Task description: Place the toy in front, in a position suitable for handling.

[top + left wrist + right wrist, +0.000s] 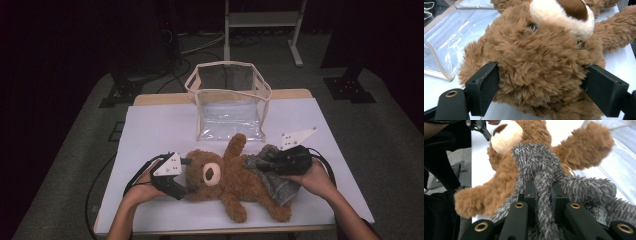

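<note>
Item: teddy bear (227, 177) flat on table (150, 130), grey garment (272, 172) part-way on w/ legs bare; my right gripper (541, 195) clamps the garment, left gripper (541, 86) wide around head, pads beside fur, no squeeze; dressing unfinished.

The teddy bear (225, 175) lies on its back across the near half of my table (150, 125), head toward the left edge, legs toward the near right corner. My left gripper (181, 176) sits at its head, a jaw on either side of it. The fuzzy cloth (270, 175) lies over the bear's lower body, and my right gripper (272, 162) is on it. Behind the bear, at the far edge, stands the clear bag (230, 102).
</note>
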